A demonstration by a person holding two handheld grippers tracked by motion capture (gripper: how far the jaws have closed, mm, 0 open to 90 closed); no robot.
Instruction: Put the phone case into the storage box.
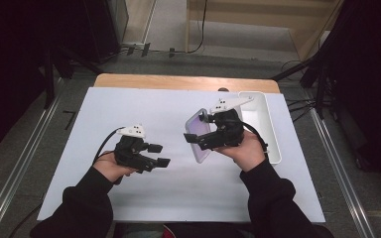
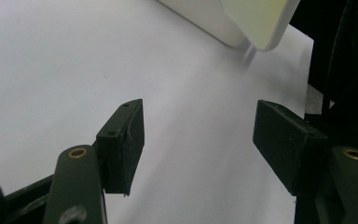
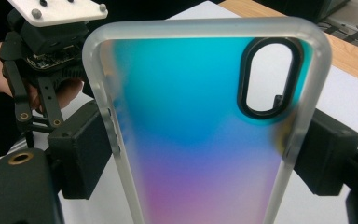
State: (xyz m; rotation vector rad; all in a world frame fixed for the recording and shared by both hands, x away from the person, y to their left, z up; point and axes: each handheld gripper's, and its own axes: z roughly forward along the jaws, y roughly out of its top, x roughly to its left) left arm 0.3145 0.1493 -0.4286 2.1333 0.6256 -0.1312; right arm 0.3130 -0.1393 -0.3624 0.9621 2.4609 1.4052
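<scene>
A phone case (image 1: 197, 126) with a frosted rim and a blue-to-purple back is held up on edge above the white mat. My right gripper (image 1: 201, 141) is shut on it. In the right gripper view the case (image 3: 200, 130) stands upright with a black pad pressed on each long side of it (image 3: 205, 151), and its oval camera cut-out is at the upper right. My left gripper (image 1: 159, 154) hovers low over the mat to the left, pointing right, with its jaws open. Nothing sits between them in the left gripper view (image 2: 198, 135), where a corner of the case (image 2: 261, 18) shows.
A white mat (image 1: 129, 109) covers most of the wooden table (image 1: 178, 82). A long white tray (image 1: 270, 134) lies along the mat's right side, just behind my right hand. Dark stands and cables surround the table.
</scene>
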